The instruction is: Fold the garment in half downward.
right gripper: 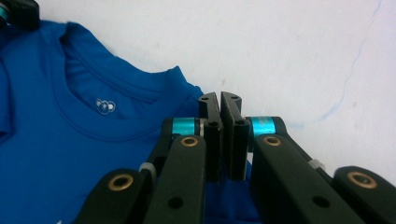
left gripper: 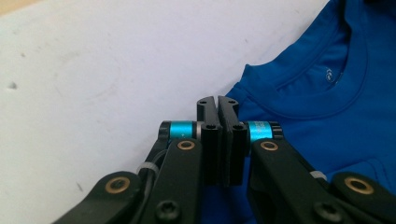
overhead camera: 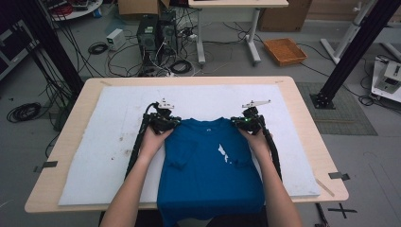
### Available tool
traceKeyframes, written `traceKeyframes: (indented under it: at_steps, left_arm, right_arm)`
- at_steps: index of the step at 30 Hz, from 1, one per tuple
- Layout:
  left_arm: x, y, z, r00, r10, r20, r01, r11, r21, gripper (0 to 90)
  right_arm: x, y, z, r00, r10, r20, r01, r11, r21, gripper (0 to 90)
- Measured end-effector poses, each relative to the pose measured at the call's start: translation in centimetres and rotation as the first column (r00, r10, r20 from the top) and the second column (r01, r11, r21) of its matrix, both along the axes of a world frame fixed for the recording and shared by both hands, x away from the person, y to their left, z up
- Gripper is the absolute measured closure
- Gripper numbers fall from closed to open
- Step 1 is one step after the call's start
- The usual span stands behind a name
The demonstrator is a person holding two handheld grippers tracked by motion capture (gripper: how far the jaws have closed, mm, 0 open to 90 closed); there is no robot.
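A blue T-shirt (overhead camera: 208, 165) lies on the white mat (overhead camera: 108, 142), collar at the far end, sleeves folded in, and its hem hangs over the near table edge. A white mark (overhead camera: 224, 153) shows on its middle. My left gripper (overhead camera: 171, 122) is at the shirt's left shoulder corner and my right gripper (overhead camera: 239, 122) at the right one. In the left gripper view the jaws of the left gripper (left gripper: 218, 100) are pressed together on the shoulder edge of the T-shirt (left gripper: 327, 107). In the right gripper view the right gripper (right gripper: 220, 97) is likewise shut on the T-shirt (right gripper: 70, 154).
The mat covers most of a wooden table (overhead camera: 312, 123). Bare mat lies to the left, right and beyond the shirt. Behind the table the floor holds computer towers (overhead camera: 156, 35), tangled cables and an orange tray (overhead camera: 285, 51). Black frame posts stand at both sides.
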State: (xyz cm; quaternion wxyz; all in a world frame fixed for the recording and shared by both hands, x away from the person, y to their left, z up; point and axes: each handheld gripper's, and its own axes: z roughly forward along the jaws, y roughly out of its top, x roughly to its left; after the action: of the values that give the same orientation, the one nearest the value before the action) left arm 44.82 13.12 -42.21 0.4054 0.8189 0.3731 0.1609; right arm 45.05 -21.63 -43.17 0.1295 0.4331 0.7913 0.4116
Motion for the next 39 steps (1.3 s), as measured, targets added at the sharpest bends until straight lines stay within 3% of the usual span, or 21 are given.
traceKeyframes:
  at_steps: [8, 14, 21, 28, 34, 36, 37, 39]
  left_arm:
    - [-1.2, 0.1, 1.7, 0.9984, -0.042, 0.039, 0.043, 0.9988, -0.025, 87.7]
    - [-3.8, 0.0, 3.4, 0.9914, -0.087, 0.098, 0.09, 0.9956, -0.028, 87.7]
    - [-7.8, 1.1, 4.2, 0.9826, -0.121, 0.141, 0.128, 0.9908, -0.043, 87.6]
    - [-12.3, 1.4, 3.6, 0.9712, -0.178, 0.158, 0.186, 0.9817, -0.039, 87.6]
    - [-16.0, 1.4, 3.1, 0.9573, -0.219, 0.188, 0.227, 0.9737, -0.019, 87.6]
    - [-16.5, 1.3, 3.0, 0.9553, -0.227, 0.19, 0.233, 0.9725, -0.009, 87.6]
    - [-17.9, 1.1, 2.6, 0.9475, -0.255, 0.193, 0.258, 0.9662, 0.011, 87.6]
    - [-18.4, 1.1, 2.5, 0.9458, -0.259, 0.195, 0.261, 0.9651, 0.017, 87.6]
  right_arm:
    - [-0.9, -0.2, 1.4, 0.9991, -0.009, 0.041, 0.008, 0.9998, 0.017, 88.0]
    - [-3.3, -0.7, 2.7, 0.9968, 0.008, 0.079, -0.012, 0.9983, 0.057, 88.0]
    - [-7.7, -1.4, 4.0, 0.9888, 0.027, 0.147, -0.04, 0.9955, 0.086, 88.0]
    - [-12.8, -1.5, 3.8, 0.9774, 0.062, 0.202, -0.071, 0.9968, 0.037, 88.0]
    - [-16.1, -2.0, 3.4, 0.975, 0.074, 0.21, -0.082, 0.9962, 0.03, 87.9]
    - [-16.7, -2.0, 3.2, 0.976, 0.074, 0.205, -0.083, 0.9961, 0.032, 87.9]
    - [-18.3, -2.2, 2.5, 0.9757, 0.085, 0.202, -0.091, 0.9956, 0.022, 88.0]
    - [-18.8, -2.2, 2.3, 0.9765, 0.087, 0.197, -0.092, 0.9957, 0.015, 87.9]
